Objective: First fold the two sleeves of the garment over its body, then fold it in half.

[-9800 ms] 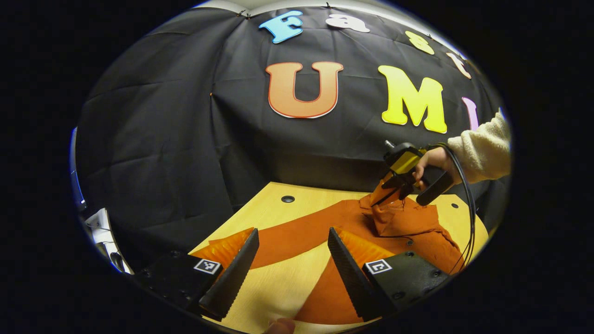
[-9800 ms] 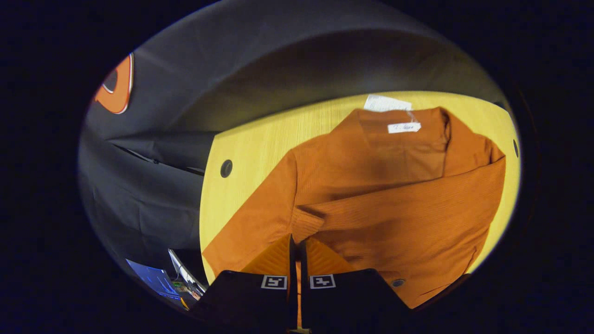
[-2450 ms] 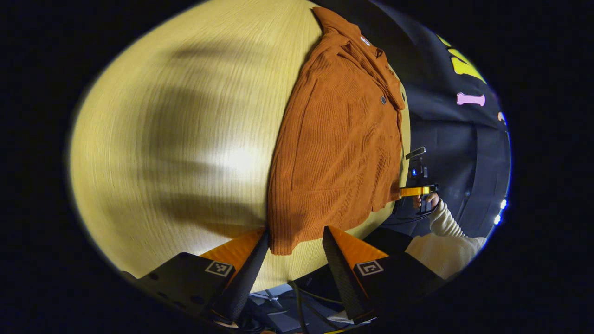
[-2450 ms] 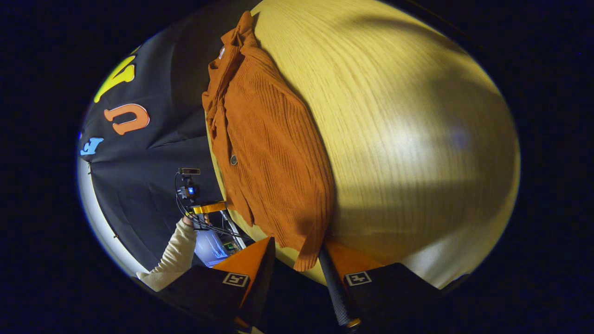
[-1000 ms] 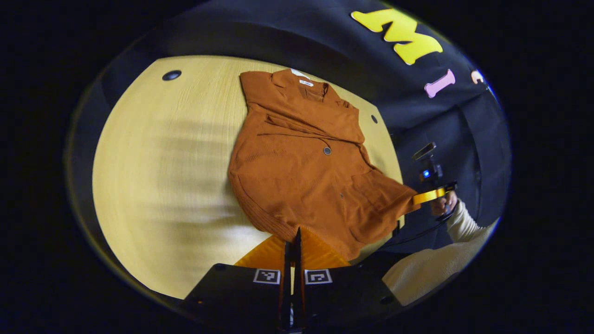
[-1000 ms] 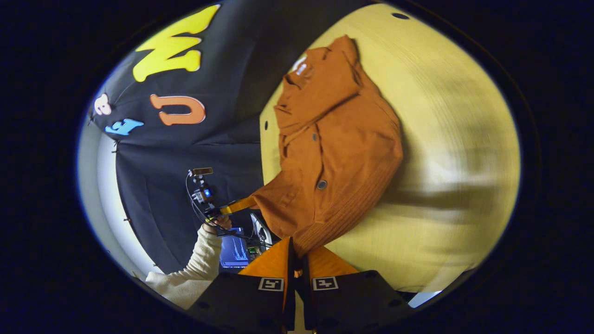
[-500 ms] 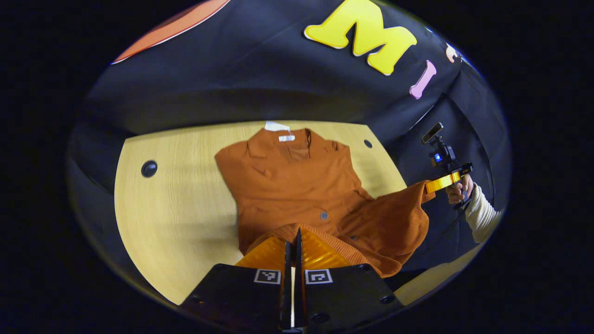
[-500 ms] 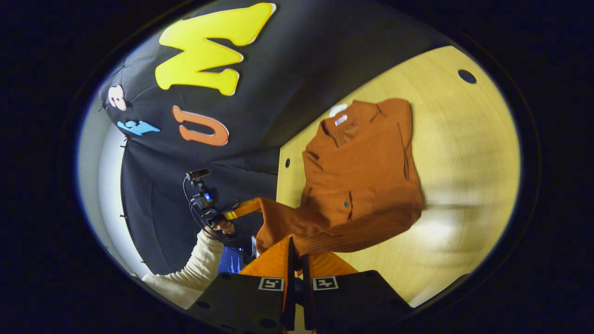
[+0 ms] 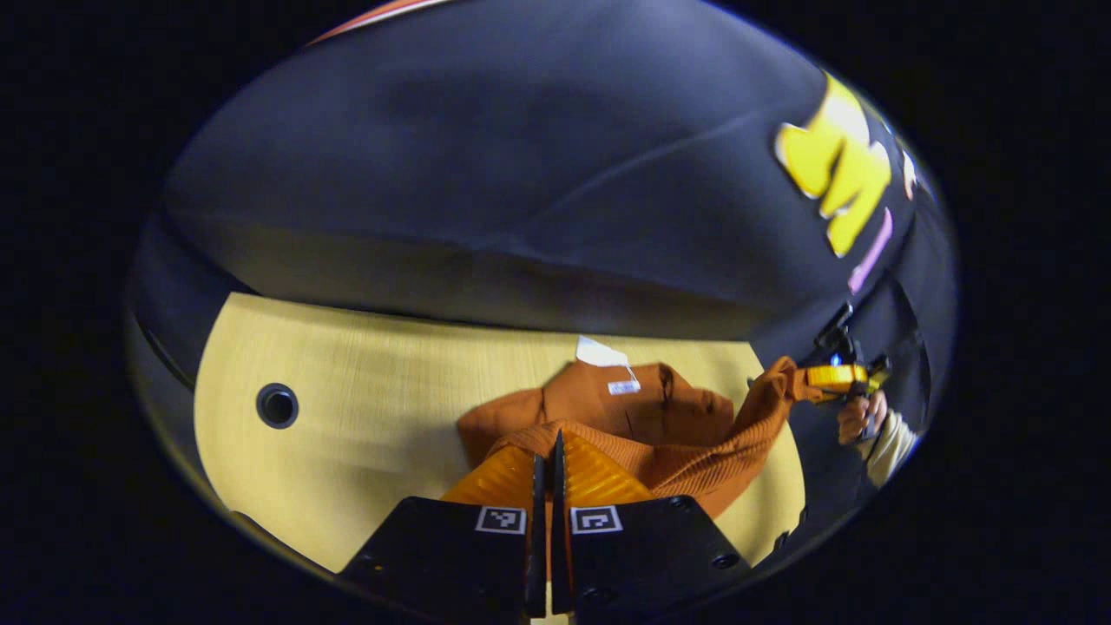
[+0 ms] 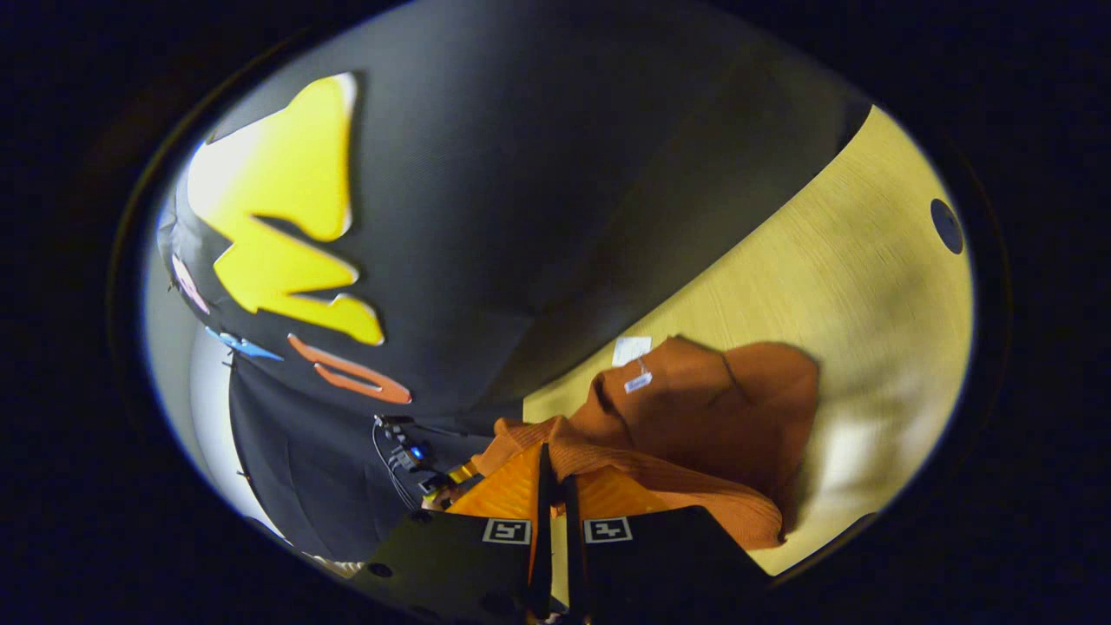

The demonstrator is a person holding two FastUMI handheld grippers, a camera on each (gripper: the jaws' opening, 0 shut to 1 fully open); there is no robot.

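My left gripper (image 9: 547, 460) is pressed together on the ribbed hem (image 9: 677, 469) of the orange garment (image 9: 642, 408), and my right gripper (image 10: 554, 473) pinches the same hem at its other corner, jaws closed on the cloth. In the left gripper view I see the right one farther off, held by my hand (image 9: 855, 417), with the hem strung between the two. Beyond them the collar end, with its white tags (image 9: 603, 354), lies on the wooden table (image 9: 364, 408) near the wall; the lower half is lifted over it, so I judge the fold in half is under way.

The risks, as I see them: if one corner slips from a pinch, the hem drops askew. If I carry the corners unevenly, the fold lands crooked. The tucked sleeves could also drag loose underneath.
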